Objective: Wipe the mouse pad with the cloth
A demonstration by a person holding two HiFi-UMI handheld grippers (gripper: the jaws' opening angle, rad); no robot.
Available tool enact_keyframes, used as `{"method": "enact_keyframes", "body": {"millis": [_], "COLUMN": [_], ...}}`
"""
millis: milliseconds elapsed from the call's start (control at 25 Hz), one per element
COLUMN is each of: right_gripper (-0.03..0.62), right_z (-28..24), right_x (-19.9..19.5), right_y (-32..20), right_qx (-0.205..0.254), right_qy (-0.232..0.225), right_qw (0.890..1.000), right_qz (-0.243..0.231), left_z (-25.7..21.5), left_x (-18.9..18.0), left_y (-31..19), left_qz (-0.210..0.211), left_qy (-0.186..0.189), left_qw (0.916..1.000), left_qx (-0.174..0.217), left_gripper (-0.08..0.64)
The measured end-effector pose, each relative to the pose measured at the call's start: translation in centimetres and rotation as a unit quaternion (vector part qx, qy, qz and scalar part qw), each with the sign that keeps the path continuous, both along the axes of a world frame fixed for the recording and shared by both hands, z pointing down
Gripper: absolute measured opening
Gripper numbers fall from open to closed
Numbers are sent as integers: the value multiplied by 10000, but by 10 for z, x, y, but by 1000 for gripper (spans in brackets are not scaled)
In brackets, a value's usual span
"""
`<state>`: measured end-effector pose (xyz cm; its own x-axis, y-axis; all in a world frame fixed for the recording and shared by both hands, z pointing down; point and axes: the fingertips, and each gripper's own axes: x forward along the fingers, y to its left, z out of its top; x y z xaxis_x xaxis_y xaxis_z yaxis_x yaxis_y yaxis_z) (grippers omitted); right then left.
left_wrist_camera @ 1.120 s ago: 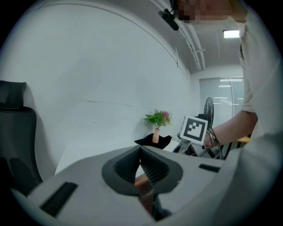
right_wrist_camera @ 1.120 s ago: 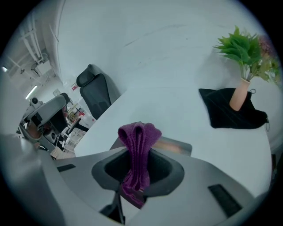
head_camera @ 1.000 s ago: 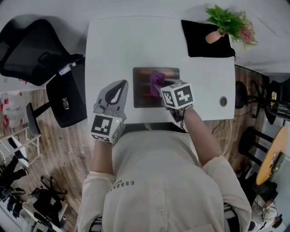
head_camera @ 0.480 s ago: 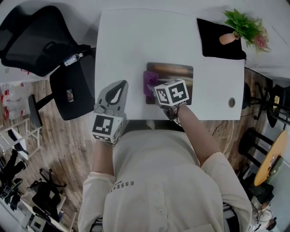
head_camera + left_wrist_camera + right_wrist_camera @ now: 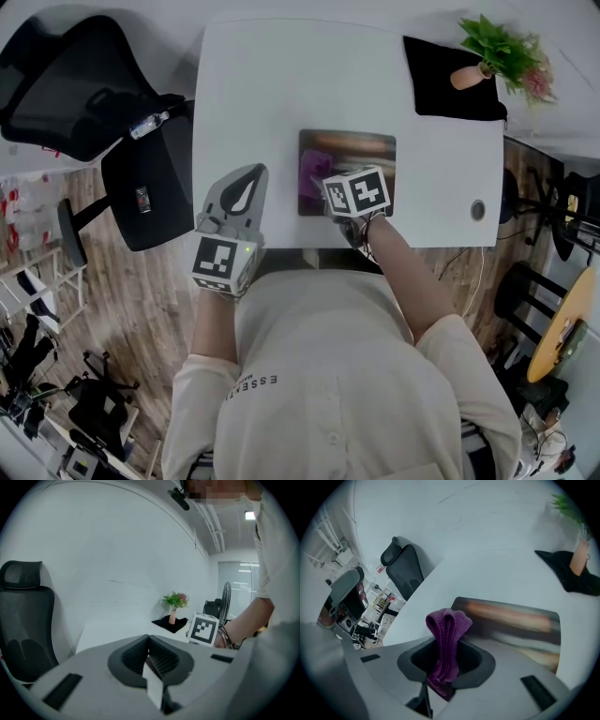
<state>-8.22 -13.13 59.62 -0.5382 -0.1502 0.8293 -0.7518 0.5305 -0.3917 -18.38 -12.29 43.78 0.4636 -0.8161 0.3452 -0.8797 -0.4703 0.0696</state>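
Jaws of the left gripper (image 5: 246,183) are pressed together with nothing between them. It hovers over the table's (image 5: 253,84) front-left part, beside the pad (image 5: 361,150) and not touching it. Moving right, the cloth (image 5: 312,175) sits over the pad's left end, pinched in my right gripper (image 5: 445,644) with its folded tip poking out ahead. I can't tell whether that tip is pressing on the pad. The pad's long axis runs left to right across the table, so nearly all of it lies to the right of the cloth. I judge the next stroke should sweep rightward along that axis, and the right gripper is the nearer one.
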Motion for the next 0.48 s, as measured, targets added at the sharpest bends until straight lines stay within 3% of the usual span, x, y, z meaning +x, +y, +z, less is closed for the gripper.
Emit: {"method": "enact_keyframes", "body": {"millis": [480], "right_gripper": [103], "right_z": [3], "right_x": [46], "right_y": [-5], "right_qx": [-59], "right_qy": [-33], "right_qw": [9999], "right_qz": [137], "left_z": [3], "left_x": [44], "left_y": [-5], "left_qz": [126], "left_qy": [8], "left_qw": [9999], "left_qx": [-45], "left_gripper": [2]}}
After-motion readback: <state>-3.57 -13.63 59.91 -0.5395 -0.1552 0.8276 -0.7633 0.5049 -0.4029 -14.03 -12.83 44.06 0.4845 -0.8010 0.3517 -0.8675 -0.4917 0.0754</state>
